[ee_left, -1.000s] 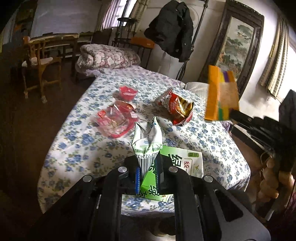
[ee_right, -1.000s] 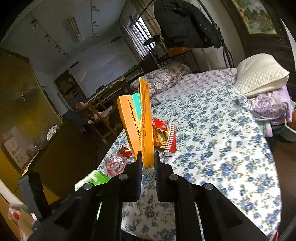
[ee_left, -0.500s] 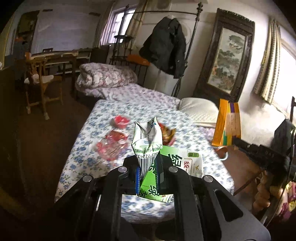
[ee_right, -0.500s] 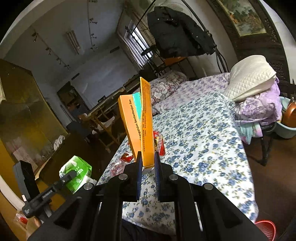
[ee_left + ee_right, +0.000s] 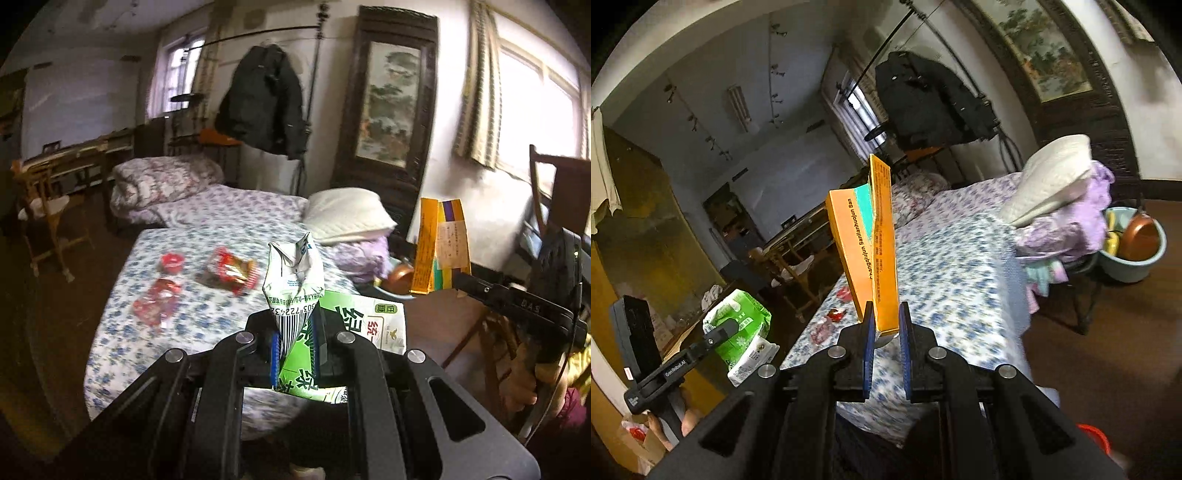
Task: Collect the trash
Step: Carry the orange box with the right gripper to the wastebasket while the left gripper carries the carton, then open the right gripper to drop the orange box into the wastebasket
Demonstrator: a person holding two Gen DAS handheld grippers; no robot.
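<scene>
Green-and-white milk carton (image 5: 295, 295), crumpled, is pinched at its lower edge by the jaws of the left gripper (image 5: 294, 349), its pointed top standing upward and its long axis nearly upright. That gripper is held in the air, angled slightly downward toward a bed (image 5: 155, 339) covered in a blue-flowered sheet. To its right, the right gripper (image 5: 886, 345) is held at a similar height by a hand (image 5: 532, 384); its jaws clamp the bottom edge of an orange cardboard box (image 5: 870, 240), flattened and partly opened, which stands on end and leans a little to the left. On the bed lie a red-and-yellow snack wrapper (image 5: 229, 271), a red plastic cup (image 5: 171, 261) and a crumpled red wrapper (image 5: 157, 302), apart from both grippers.
</scene>
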